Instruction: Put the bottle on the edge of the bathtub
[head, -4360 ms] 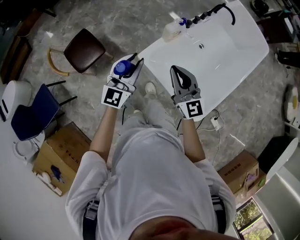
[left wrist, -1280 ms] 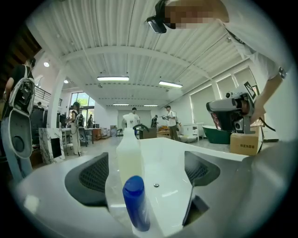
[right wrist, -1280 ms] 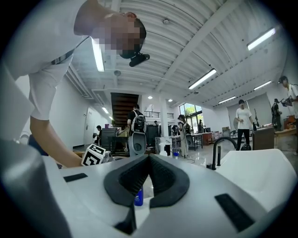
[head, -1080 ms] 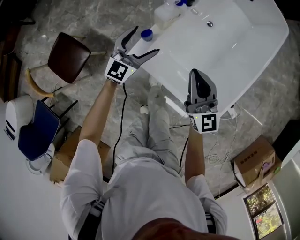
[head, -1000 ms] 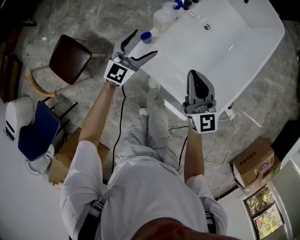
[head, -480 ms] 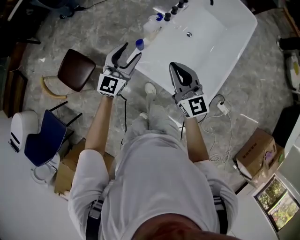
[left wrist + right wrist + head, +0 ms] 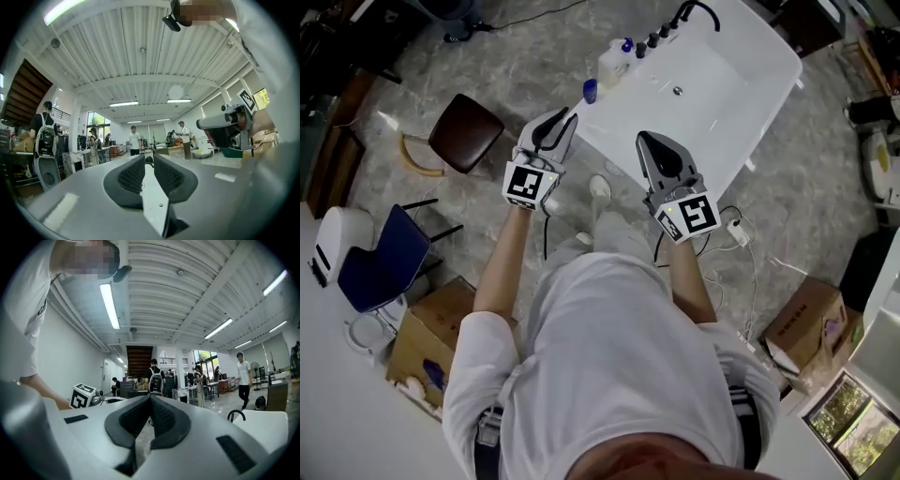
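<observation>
Standing seemingly upright, bottle (image 7: 591, 91) rests on bathtub (image 7: 717, 141) edge.

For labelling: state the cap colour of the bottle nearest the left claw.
Blue; the cap shows best in the head view.

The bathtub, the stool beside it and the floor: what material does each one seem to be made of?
Bathtub: smooth, glossy white, probably acrylic or enamel.
Stool: dark brown seat, perhaps leatherette, on a pale curved frame, likely wood.
Floor: grey with light veins, looks like stone or tile.
</observation>
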Tool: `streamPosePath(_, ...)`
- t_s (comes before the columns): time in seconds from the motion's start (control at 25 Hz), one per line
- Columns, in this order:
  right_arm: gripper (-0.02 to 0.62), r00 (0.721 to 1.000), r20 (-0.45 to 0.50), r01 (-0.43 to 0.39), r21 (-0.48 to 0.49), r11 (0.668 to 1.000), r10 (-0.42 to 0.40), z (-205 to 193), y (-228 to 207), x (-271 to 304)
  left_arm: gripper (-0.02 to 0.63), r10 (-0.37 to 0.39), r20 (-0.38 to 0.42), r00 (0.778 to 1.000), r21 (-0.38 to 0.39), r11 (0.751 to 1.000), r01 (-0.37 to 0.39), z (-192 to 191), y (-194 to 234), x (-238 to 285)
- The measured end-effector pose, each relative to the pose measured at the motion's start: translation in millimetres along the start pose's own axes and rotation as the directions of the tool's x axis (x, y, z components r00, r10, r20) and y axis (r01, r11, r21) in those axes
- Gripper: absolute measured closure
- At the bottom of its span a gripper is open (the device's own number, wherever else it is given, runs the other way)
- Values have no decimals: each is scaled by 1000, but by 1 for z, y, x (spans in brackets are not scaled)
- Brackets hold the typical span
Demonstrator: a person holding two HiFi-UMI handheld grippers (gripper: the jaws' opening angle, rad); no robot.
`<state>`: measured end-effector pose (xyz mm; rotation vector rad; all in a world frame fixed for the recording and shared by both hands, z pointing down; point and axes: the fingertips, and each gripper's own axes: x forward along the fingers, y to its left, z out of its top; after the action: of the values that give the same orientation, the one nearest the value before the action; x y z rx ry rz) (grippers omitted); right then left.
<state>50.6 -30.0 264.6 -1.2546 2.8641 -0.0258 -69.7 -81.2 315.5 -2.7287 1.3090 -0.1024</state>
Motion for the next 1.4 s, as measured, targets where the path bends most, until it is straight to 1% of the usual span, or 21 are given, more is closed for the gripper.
streamPosePath(0.12,594,1000,0,-15,-35,999,15,16,25,-16,575,28,5,1000,-44,999,-28,9,-13,-31)
streamPosePath(0.2,594,1000,5,-27,-73,997,27,25,42,-24,603,45,6,999,-59,997,-44,17,-21,-51)
streamPosePath(0.28,595,999,10,-42,-106,993,44,32,57,-30,605,56,14,998,-68,996,-55,28,-27,-67)
streamPosePath(0.4,595,997,13,-69,-113,991,71,37,73,-40,606,78,21,997,-62,995,-76,43,-38,-84)
streamPosePath(0.52,595,996,21,-88,-106,990,91,37,82,-51,606,107,-4,994,-31,994,-107,54,-50,-98)
streamPosePath(0.6,595,994,18,-101,-101,990,104,34,85,-58,606,119,-26,993,-36,992,-120,57,-57,-105)
streamPosePath(0.72,595,994,22,-105,-89,990,107,33,83,-64,606,113,-29,993,-92,989,-115,58,-71,-110)
streamPosePath(0.8,595,993,25,-111,-100,989,114,34,82,-69,606,112,-26,993,-127,985,-114,58,-86,-112)
streamPosePath(0.88,595,991,31,-127,-119,985,132,36,82,-76,606,123,-27,992,-144,981,-126,60,-102,-112)
streamPosePath(1.04,595,984,55,-161,-99,982,167,38,80,-83,606,153,-26,988,-129,979,-155,68,-120,-109)
streamPosePath(1.24,595,980,55,-188,-99,977,194,38,82,-90,606,202,-25,979,-135,970,-204,73,-121,-114)
streamPosePath(1.4,595,977,51,-200,-91,976,205,35,78,-96,606,215,-30,976,-122,968,-217,73,-127,-115)
